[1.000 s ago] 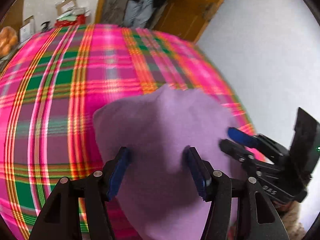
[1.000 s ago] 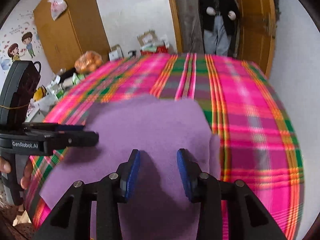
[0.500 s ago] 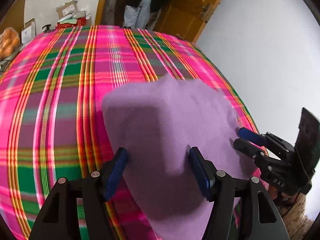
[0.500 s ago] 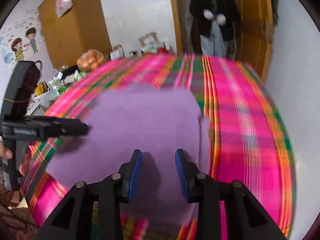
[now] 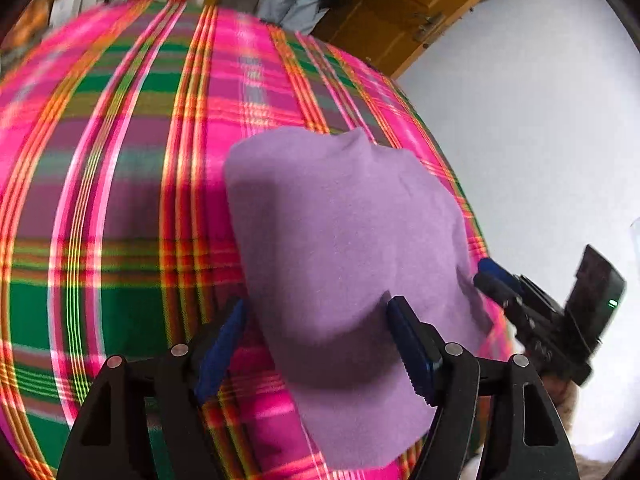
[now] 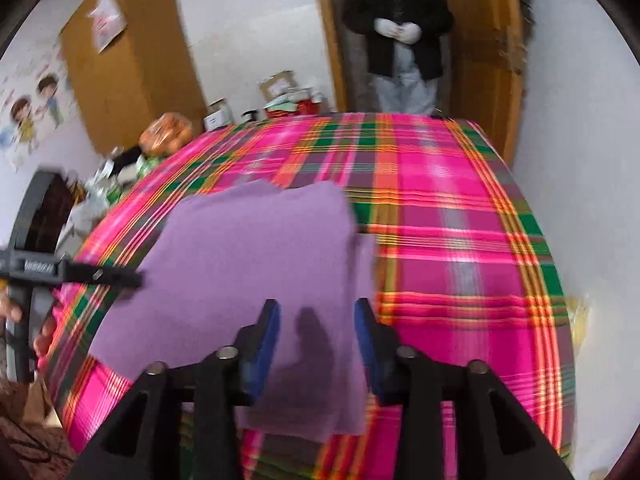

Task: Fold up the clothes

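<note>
A purple garment (image 5: 340, 240) lies folded on a pink, green and orange plaid bedspread (image 5: 120, 200), close to the near edge. My left gripper (image 5: 316, 348) hovers open over its near end, blue pads spread wide with the fabric seen between them. At that view's right edge, my right gripper (image 5: 494, 276) reaches in over the garment's side. In the right wrist view the purple garment (image 6: 248, 248) spreads across the plaid bedspread (image 6: 440, 208), and my right gripper (image 6: 316, 340) is open above it. My left gripper (image 6: 120, 278) pokes in from the left.
A person (image 6: 400, 32) in a dark jacket stands in the doorway beyond the bed. A wooden cabinet (image 6: 128, 64), boxes (image 6: 288, 96) and a bag of oranges (image 6: 166, 136) crowd the far left. A white wall (image 5: 540, 140) runs along the bed's right side.
Both grippers have drawn back toward the near edge, so the garment looks smaller and further off. Both stay open throughout.
</note>
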The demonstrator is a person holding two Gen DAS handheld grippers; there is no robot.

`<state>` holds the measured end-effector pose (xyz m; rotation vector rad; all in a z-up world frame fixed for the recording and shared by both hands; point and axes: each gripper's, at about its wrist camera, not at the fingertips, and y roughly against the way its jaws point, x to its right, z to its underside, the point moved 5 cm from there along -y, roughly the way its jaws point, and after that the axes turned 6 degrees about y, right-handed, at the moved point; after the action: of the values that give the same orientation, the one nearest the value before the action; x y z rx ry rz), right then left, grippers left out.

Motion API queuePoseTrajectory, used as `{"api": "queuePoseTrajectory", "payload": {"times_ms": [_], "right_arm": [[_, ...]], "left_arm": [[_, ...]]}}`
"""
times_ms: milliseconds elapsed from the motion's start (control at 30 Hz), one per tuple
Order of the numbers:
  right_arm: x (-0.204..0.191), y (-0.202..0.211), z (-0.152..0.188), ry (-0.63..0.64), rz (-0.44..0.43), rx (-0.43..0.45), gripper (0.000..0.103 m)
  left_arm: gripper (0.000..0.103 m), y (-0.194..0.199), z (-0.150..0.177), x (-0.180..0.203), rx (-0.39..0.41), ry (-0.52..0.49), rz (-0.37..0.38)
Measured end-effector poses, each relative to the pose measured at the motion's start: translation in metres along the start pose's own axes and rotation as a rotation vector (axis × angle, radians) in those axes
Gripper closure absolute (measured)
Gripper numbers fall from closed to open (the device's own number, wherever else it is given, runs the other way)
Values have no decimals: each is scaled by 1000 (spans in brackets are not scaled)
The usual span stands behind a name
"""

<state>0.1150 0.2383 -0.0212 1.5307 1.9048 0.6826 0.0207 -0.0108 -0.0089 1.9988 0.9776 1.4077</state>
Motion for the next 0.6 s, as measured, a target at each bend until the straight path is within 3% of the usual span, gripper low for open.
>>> {"api": "queuePoseTrajectory", "payload": {"times_ms": [133, 200, 333, 500, 600], "right_arm": [[27, -19, 6, -124, -116, -66, 40], [34, -28, 6, -184, -201, -62, 32], [41, -42, 1, -266, -348, -58, 28], [31, -52, -7, -217, -406, -101, 27], [21, -55, -10, -151, -390, -127, 27]], "left_arm": [[27, -1, -1, -8, -33, 64, 77], [28, -2, -1, -12, -50, 96, 116], [28, -3, -3, -20, -83, 159, 194], [27, -6, -3, -22, -118, 202, 262], [27, -10, -3, -18, -134, 202, 284]]}}
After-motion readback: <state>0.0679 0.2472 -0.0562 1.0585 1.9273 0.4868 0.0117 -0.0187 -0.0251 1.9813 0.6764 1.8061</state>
